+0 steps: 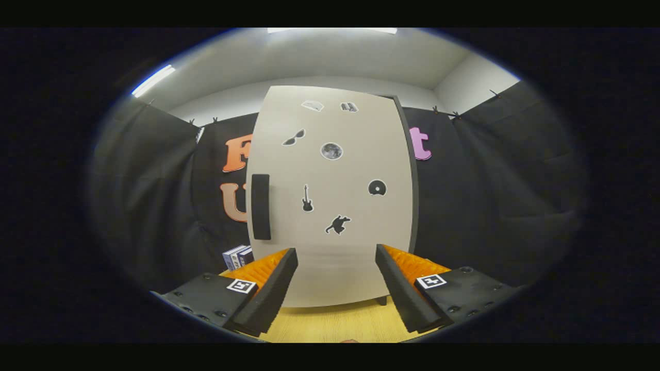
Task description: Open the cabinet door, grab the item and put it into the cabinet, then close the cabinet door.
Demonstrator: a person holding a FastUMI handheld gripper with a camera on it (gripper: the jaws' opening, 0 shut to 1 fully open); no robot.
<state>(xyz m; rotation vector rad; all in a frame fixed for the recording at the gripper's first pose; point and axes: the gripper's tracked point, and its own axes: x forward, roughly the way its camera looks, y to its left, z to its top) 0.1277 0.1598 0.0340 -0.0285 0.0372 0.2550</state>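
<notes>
The hand-held gripper (336, 257) sits low in the frame with its fingers spread wide apart and nothing between them, facing the closed cabinet door (335, 206) that stands on the wooden bench (335, 324) at the centre. The pale door carries several small stickers and a dark vertical handle (261, 206) on its left side, above and just beyond the left finger. A small blue-and-white box (237, 256), the item, stands on the bench at the cabinet's lower left, just behind the left finger.
</notes>
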